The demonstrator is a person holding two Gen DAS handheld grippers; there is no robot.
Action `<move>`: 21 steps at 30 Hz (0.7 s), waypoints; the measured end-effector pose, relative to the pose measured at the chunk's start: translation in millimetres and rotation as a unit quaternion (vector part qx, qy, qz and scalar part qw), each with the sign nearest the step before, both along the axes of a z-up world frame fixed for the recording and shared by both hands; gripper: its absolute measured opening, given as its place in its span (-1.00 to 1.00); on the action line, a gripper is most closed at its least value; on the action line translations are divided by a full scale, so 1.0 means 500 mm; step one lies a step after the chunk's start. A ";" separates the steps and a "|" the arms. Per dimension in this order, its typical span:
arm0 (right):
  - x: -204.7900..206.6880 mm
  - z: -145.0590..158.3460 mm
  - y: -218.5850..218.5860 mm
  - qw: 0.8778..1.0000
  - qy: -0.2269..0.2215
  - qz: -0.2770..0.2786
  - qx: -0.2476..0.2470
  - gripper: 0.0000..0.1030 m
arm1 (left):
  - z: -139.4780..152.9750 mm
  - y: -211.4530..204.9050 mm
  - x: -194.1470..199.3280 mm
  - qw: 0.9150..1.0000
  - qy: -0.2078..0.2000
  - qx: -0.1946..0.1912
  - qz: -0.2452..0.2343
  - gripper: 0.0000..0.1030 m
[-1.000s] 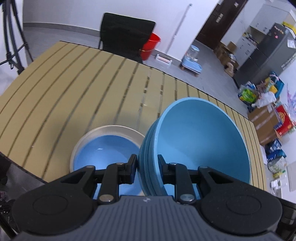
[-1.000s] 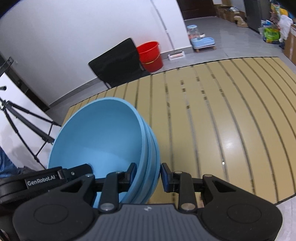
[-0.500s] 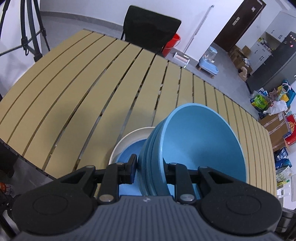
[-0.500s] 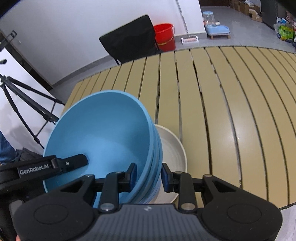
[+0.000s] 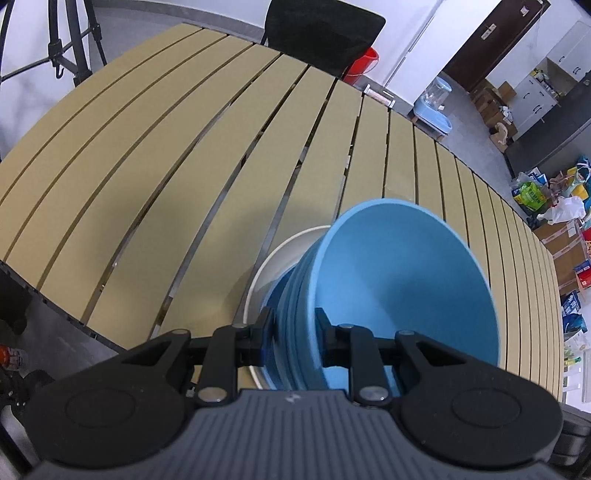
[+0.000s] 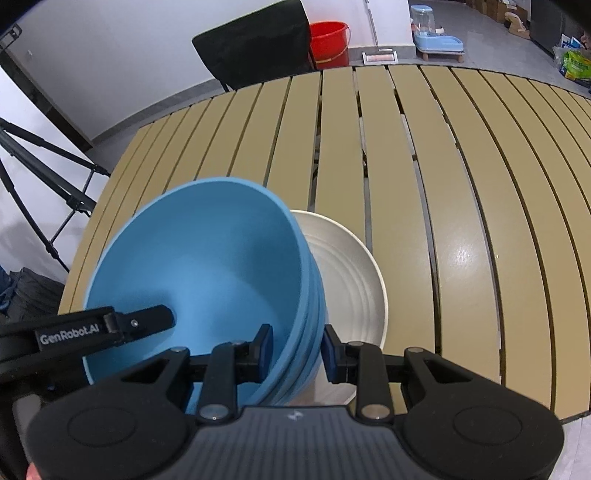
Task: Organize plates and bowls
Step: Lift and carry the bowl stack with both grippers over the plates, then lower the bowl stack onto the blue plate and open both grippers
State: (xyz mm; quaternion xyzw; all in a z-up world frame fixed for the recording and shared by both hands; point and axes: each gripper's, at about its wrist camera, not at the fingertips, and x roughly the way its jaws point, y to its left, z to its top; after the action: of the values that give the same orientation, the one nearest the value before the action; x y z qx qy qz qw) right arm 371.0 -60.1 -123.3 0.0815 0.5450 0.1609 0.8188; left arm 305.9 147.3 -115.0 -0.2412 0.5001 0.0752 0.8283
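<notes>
A stack of nested blue bowls [image 5: 402,288] [image 6: 207,266] is held between both grippers over a cream plate [image 5: 273,258] [image 6: 351,280] near the table's front edge. My left gripper [image 5: 293,332] is shut on the stack's left rim. My right gripper [image 6: 295,349] is shut on the stack's right rim. The left gripper's finger [image 6: 140,323] shows inside the top bowl in the right wrist view. The stack's underside and any contact with the plate are hidden.
The slatted tan table [image 5: 184,155] [image 6: 461,184] stretches ahead. A black chair [image 5: 321,33] [image 6: 255,48] and a red bucket [image 6: 328,42] stand beyond its far edge. A tripod [image 5: 70,48] stands at the left.
Both grippers have carried the bowl stack sideways over the cream plate and lowered it toward it. Both grips are unchanged.
</notes>
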 end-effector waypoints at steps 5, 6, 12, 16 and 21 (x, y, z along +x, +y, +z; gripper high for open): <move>-0.001 0.001 0.011 1.000 -0.008 0.003 -0.004 -0.50 | -0.005 0.001 0.000 1.000 0.002 -0.001 0.001 -0.57; -0.002 0.000 0.010 1.000 -0.008 0.002 -0.003 -0.50 | -0.005 0.001 0.000 1.000 0.002 -0.001 0.002 -0.57; -0.002 -0.001 0.002 1.000 -0.007 0.000 0.002 -0.51 | -0.012 0.007 0.002 1.000 0.004 -0.012 0.004 -0.56; 0.001 0.002 -0.005 1.000 -0.005 0.001 0.005 -0.49 | -0.018 0.014 0.003 1.000 0.005 -0.020 0.005 -0.55; -0.002 0.011 -0.013 1.000 -0.013 0.006 0.014 -0.37 | -0.012 0.016 0.001 1.000 -0.006 -0.016 0.007 -0.40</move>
State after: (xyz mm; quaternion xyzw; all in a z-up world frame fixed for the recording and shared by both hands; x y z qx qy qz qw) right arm 370.2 -66.3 -117.7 0.0876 0.5323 0.1740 0.8238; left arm 306.6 155.1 -121.0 -0.2583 0.4949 0.0715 0.8266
